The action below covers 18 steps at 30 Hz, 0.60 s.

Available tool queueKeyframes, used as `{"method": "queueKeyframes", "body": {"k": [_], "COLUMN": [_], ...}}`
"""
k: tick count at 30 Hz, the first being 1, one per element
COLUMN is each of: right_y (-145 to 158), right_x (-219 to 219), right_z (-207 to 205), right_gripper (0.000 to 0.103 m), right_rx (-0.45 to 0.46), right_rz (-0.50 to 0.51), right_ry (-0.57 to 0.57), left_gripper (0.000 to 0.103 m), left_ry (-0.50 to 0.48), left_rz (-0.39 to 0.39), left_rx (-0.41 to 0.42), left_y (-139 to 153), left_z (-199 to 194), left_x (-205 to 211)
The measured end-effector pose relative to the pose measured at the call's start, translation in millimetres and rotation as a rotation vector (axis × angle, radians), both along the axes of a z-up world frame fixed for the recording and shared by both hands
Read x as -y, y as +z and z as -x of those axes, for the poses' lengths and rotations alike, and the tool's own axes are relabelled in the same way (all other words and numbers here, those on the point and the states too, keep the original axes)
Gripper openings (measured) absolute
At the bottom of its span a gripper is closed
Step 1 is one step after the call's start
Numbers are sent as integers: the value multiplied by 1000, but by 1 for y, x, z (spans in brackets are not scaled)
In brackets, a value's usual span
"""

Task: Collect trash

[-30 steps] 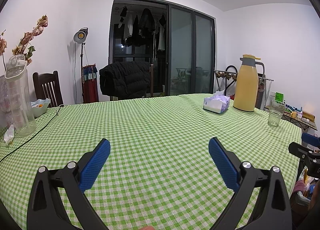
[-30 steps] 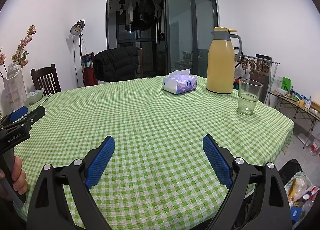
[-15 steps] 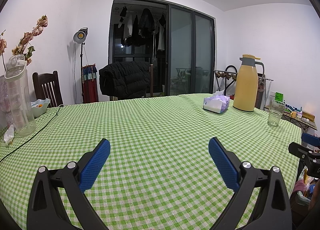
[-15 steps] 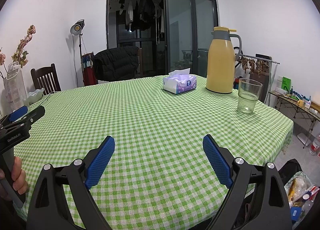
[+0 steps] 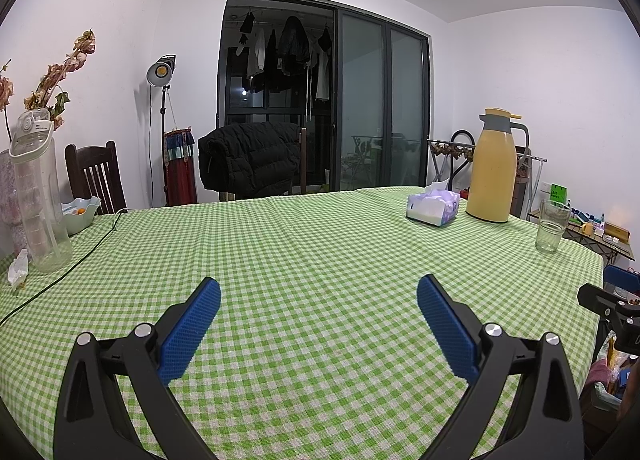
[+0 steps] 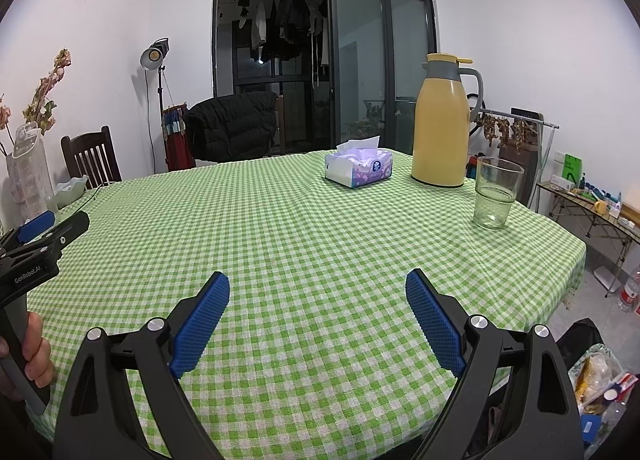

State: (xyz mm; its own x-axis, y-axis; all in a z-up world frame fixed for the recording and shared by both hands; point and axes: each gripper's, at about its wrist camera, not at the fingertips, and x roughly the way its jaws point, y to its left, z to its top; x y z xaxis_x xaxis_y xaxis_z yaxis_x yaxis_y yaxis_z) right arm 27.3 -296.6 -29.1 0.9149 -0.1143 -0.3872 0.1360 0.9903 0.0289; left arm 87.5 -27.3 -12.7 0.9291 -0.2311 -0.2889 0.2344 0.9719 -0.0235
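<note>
A crumpled white tissue (image 5: 18,267) lies on the green checked tablecloth (image 5: 304,252) at the far left, beside a clear water bottle (image 5: 38,196). My left gripper (image 5: 319,302) hovers open over the near part of the table, well right of the tissue, with nothing between its blue pads. My right gripper (image 6: 318,298) is open too, above the near edge of the tablecloth (image 6: 304,228). A bag of trash (image 6: 598,382) sits on the floor at the lower right, and the bag (image 5: 612,374) shows partly in the left wrist view as well.
A tissue box (image 6: 358,167), a yellow thermos jug (image 6: 442,122) and a drinking glass (image 6: 496,192) stand on the far right of the table. A bowl (image 5: 78,212) and a black cable (image 5: 60,280) lie at the left. Chairs (image 5: 94,176) stand behind.
</note>
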Motion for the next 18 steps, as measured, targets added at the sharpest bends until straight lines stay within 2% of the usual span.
{"method": "queueKeyframes", "body": {"k": [18], "right_y": [-1], "right_x": [5], "right_z": [0], "right_gripper": [86], "right_rx": [-7], "right_rz": [-7], "right_ry": [-10], "left_gripper": [96], "left_ry": [0], "left_rz": [-4], "left_rx": [-9], "left_y": [-2], "left_z": [-3], "left_x": [1]}}
